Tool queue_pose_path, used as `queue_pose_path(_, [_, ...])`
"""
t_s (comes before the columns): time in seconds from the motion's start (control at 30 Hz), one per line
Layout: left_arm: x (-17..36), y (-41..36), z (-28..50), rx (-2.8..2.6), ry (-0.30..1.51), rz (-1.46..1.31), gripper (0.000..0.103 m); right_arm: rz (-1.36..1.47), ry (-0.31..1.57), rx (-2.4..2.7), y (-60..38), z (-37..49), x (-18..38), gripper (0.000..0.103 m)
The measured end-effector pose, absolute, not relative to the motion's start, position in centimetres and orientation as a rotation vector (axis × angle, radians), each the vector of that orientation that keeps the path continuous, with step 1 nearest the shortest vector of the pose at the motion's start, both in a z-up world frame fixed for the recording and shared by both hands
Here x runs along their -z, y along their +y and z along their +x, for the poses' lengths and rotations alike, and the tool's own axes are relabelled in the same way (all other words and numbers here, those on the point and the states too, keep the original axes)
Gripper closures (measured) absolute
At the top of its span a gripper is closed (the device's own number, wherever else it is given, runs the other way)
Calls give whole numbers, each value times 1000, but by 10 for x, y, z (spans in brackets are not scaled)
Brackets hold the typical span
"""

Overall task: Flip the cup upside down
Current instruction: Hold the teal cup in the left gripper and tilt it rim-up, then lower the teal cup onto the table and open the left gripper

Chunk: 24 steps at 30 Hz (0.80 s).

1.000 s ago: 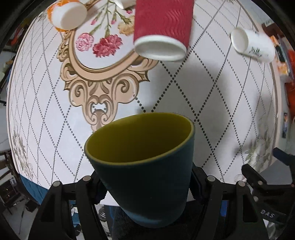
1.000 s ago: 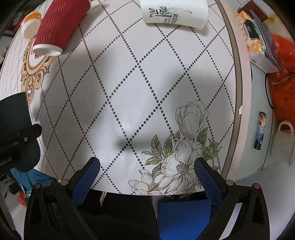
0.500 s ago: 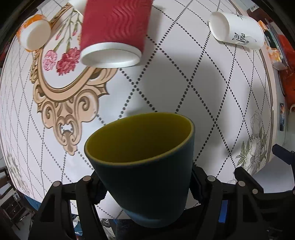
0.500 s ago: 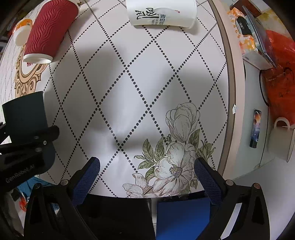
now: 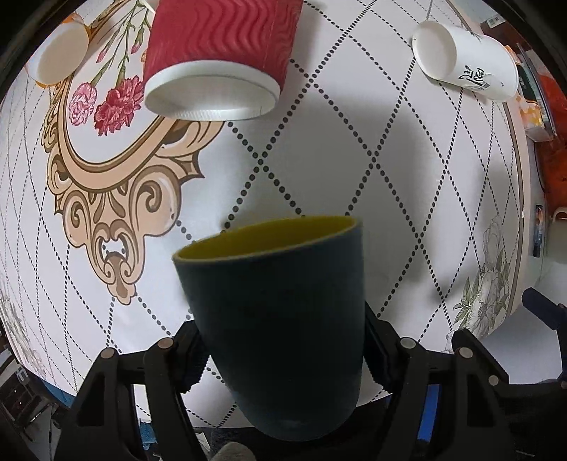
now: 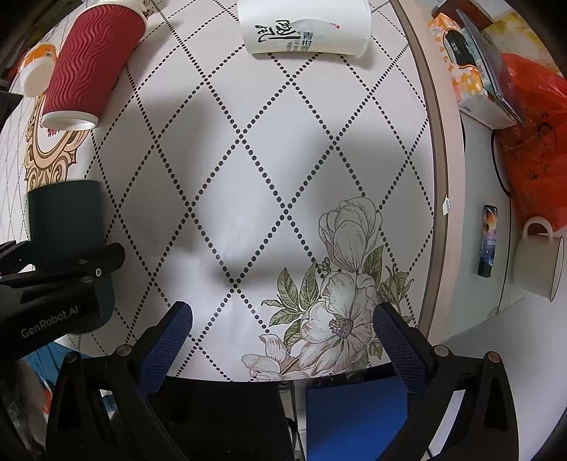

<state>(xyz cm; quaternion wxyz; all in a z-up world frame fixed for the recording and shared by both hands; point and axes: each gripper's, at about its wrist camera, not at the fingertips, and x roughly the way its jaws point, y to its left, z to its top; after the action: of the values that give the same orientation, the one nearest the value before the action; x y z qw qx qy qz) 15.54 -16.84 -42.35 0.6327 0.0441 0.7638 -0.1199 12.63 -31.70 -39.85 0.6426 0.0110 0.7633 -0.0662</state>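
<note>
Right now your left gripper [image 5: 280,349] pinches the dark teal cup [image 5: 280,319] by its sides, yellow-lined mouth tipped away from you, above the patterned table [image 5: 319,159]. Your right gripper [image 6: 283,347] hangs spread wide with nothing between its fingers, over the printed flowers [image 6: 336,305].

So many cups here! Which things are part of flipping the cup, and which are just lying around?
Part of the job:
- dark cup, yellow inside
- left gripper, shut on it

Just lying around:
- red ribbed cup, on its side
- white printed cup, on its side
- small orange cup
- right gripper, open
- mug off the cloth
</note>
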Motion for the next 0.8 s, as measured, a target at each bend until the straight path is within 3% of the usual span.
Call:
queue_pose_path(0.03, [424,-168,156,274,1745,101,15,26,1739,152,-317,125,398,0])
queue_pose_path(0.07, [427,-164,157,277,1743,98,12,26,1738,154,-317,124,397,0])
queue_pose_path(0.5, [409,-141,151,271,1719,12,10,37,1725,165,-311,101,390,0])
queue_pose_path(0.8, [346,-110,151,248,1620,-28,10,91,1685,144,-305,89,362,0])
